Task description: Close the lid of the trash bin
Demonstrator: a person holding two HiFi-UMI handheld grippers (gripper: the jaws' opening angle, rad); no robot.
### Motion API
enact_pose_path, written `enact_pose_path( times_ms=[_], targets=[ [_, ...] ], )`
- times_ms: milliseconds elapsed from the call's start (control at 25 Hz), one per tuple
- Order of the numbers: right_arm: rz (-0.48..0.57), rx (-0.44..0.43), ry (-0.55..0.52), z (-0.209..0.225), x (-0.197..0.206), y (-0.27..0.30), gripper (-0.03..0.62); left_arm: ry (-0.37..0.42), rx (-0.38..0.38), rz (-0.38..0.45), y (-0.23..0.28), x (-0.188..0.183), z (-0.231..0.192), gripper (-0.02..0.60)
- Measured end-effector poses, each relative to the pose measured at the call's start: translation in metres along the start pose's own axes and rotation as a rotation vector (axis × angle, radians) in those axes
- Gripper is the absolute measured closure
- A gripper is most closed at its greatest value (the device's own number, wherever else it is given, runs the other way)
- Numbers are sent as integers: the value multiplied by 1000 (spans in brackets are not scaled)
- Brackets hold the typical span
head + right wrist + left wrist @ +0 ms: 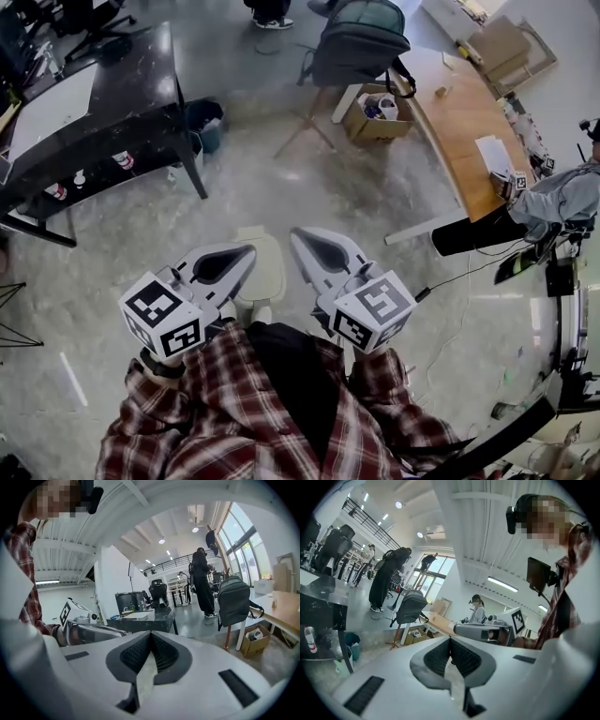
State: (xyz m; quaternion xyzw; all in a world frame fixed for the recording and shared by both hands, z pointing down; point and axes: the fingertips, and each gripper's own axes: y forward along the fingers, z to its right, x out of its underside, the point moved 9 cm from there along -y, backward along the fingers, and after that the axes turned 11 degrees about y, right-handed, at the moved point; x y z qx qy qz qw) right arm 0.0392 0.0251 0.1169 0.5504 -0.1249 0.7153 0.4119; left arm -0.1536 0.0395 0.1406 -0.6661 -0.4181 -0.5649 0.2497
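In the head view a pale cream trash bin [265, 272] stands on the concrete floor just ahead of me, with its flat lid lying level on top. My left gripper [246, 251] hangs over the bin's left edge and my right gripper [298, 234] over its right edge. Both are shut with nothing between the jaws. In the left gripper view the jaws meet at the tips of the left gripper [450, 639], and the right gripper [483, 631] shows beyond them. The right gripper [151, 633] likewise has closed tips in its own view. Both cameras point up into the room, so the bin hardly shows.
A black table [122, 103] stands at the far left with a teal bin [206, 122] beside its leg. A backpack on a chair [361, 42] and a cardboard box [375, 112] sit ahead. A wooden table [469, 122] and a seated person [562, 197] are at the right.
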Motion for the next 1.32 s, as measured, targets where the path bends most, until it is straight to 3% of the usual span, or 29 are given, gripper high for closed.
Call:
enact_pose_path(
  times_ms=[760,1320],
  targets=[
    [-12,-16,43,-5,6,17,582,-67,23,45,3,-7,-5,569],
    [-10,-35,57,-16,12,19,582,-70,0,47,-12,-6,-5,570]
  ],
)
